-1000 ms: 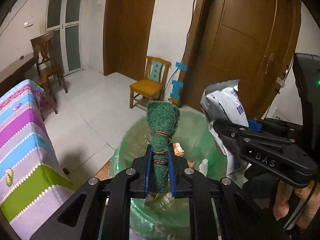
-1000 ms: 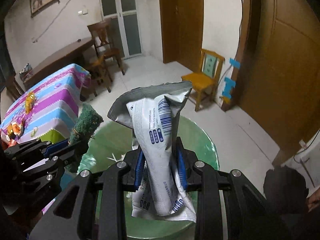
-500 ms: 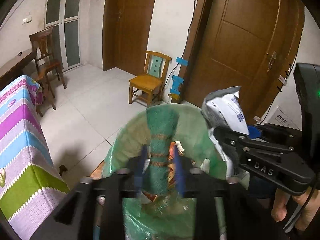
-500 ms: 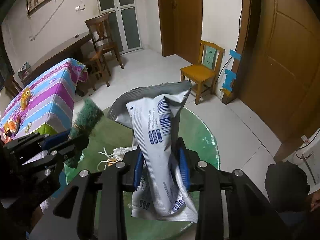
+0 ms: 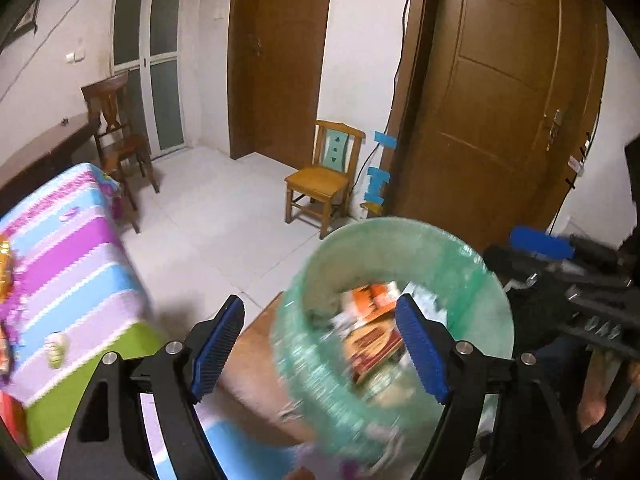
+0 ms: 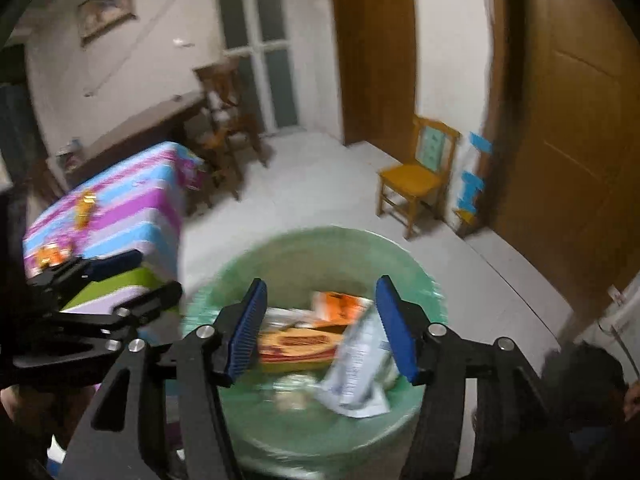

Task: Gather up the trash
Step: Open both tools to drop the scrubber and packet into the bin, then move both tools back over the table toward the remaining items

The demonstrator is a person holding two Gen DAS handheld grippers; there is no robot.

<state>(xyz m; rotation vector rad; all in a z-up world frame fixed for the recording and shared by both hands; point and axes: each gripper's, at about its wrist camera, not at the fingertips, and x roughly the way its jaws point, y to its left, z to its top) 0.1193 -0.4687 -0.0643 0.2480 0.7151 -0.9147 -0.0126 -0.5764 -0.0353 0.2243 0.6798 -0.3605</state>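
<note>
Far to the left of the left gripper: striped tablecloth with small wrappers lying on it, probably more trash to collect. Left gripper pads wide apart and opening further, nothing between them, only floor and bin behind. Just ahead and slightly right of these jaws: trash bin lined with a green bag, blurred by motion. Inside, an orange packet and a reddish flat box; green scrubber not clearly visible, perhaps hidden among the rest.

Further right, the right gripper, fingers also apart and opening, with no pad pressing on anything. Directly below and ahead of it: bin opening. White and grey wrapper standing loosely on the pile, near the right pad but seemingly free of it; crumpled, light, with blue print, leaning against the bin wall.

Step in hand, as judged: release over the bin. To do well: keep both tools above the rim until each piece has dropped clear, open fully so the thin wrapper does not cling to a pad, then lift away without catching the loose bag edge. Next target likely to the left, on the tablecloth.
</note>
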